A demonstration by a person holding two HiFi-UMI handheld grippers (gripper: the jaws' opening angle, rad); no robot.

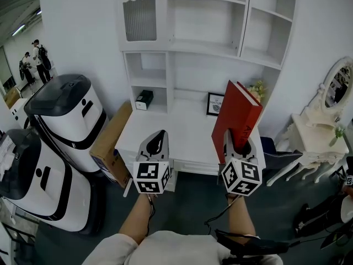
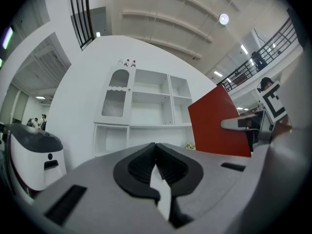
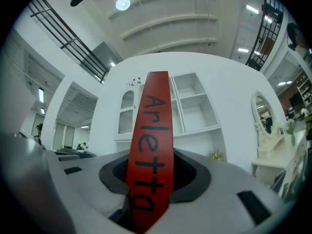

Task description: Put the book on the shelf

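My right hand-held gripper point(image 1: 240, 143) is clamped on the lower end of the red book point(image 1: 237, 115), with one jaw pressed against each cover. This grip leaves the upper part of the book free to enter a compartment first. The book is in the air above the near edge of the white bench point(image 1: 182, 131). It is not yet in contact with the shelf point(image 1: 205, 47), which stands ahead of the hand-held gripper, behind the bench. The long axis of the book rises out of the jaws and stands nearly upright, with a slight lean. The spine faces back toward me, so the right gripper view shows the printed title running down it from the top toward the jaws. The fore edge therefore points toward the shelf. I judge that this orientation suits sliding the book in upright, with the spine left outward and readable. My left hand-held gripper point(image 1: 158, 142) is level with the right one and just to its left. Its jaw tips are together and nothing is between them. I judge it is kept close so that it can steady the book if the book tips during insertion.
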